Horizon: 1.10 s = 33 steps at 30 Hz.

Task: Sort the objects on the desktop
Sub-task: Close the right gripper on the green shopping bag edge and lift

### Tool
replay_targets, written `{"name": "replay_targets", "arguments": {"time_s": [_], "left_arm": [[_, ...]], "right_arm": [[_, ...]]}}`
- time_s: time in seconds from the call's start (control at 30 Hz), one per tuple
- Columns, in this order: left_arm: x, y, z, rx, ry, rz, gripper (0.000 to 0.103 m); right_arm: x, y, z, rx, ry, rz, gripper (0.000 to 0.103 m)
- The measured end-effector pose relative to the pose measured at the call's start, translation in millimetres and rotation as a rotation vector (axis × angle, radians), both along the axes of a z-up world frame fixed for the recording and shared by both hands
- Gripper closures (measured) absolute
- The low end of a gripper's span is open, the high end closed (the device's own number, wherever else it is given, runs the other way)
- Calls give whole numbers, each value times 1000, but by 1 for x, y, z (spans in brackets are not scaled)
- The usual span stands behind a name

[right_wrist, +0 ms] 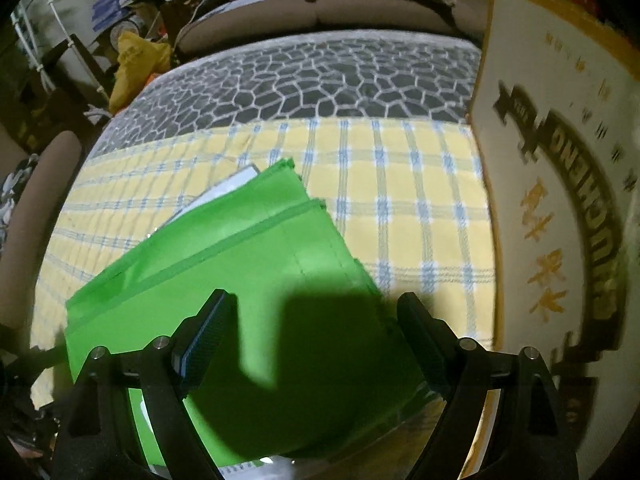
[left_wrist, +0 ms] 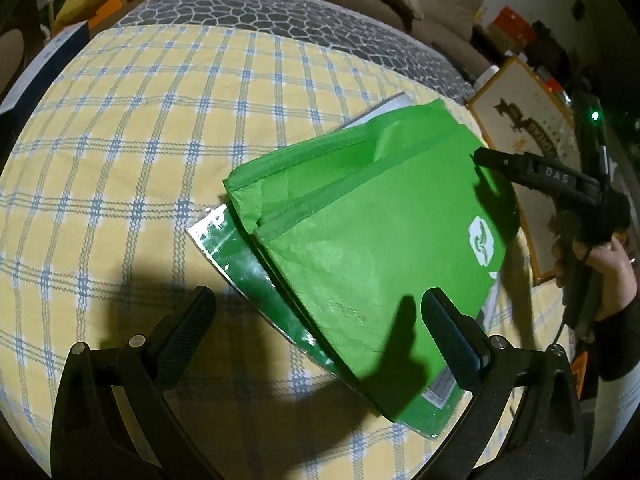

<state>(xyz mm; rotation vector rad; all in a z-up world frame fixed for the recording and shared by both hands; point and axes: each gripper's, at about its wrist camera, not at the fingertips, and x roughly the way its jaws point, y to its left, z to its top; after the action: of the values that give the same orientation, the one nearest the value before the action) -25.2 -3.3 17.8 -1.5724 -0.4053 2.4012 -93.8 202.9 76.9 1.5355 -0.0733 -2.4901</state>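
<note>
Both black two-finger tools, left tool (left_wrist: 318,312) and right tool (right_wrist: 314,312), hang with fingers wide apart, gripping nothing, above a flat green fabric bag (left_wrist: 360,216) lying on glossy packets (left_wrist: 248,280) on the yellow checked table (left_wrist: 140,120).

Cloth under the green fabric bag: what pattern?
Yellow cloth with blue-white plaid lines; clearest in left wrist view.

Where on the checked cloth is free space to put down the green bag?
Free: the checked cloth left of the green bag, and the strip between the bag and the big printed box. Crowded: under the bag, where a glossy green sheet lies.
</note>
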Motion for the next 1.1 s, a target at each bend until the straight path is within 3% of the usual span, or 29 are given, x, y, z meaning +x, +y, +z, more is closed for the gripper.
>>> {"name": "replay_targets", "arguments": {"time_s": [0.13,0.33,0.43,0.53,0.7,0.77,0.83,0.93,1.1], "left_arm": [[0,-2,0,14,4,8,0],[0,-11,3,37,7,37,0],[1,-30,5,30,12,105,0],[1,-51,0,42,0,172,0],[3,-55,-2,64,10,156,1],[3,-48,-3,53,18,131,5],[4,-43,-1,42,29,104,18],[8,-38,1,-23,39,96,27],[13,-53,11,40,77,148,38]], "right_arm": [[5,-3,3,-28,-1,17,17],[18,-25,5,-152,-55,124,16],[27,-39,9,-120,-42,187,16],[28,-42,9,-42,-26,161,16],[28,-40,0,-47,-47,153,18],[28,-40,1,-56,-46,156,25],[28,-41,5,-51,-34,155,30],[27,-40,11,-36,-12,143,39],[33,-35,32,-57,41,137,46]]}}
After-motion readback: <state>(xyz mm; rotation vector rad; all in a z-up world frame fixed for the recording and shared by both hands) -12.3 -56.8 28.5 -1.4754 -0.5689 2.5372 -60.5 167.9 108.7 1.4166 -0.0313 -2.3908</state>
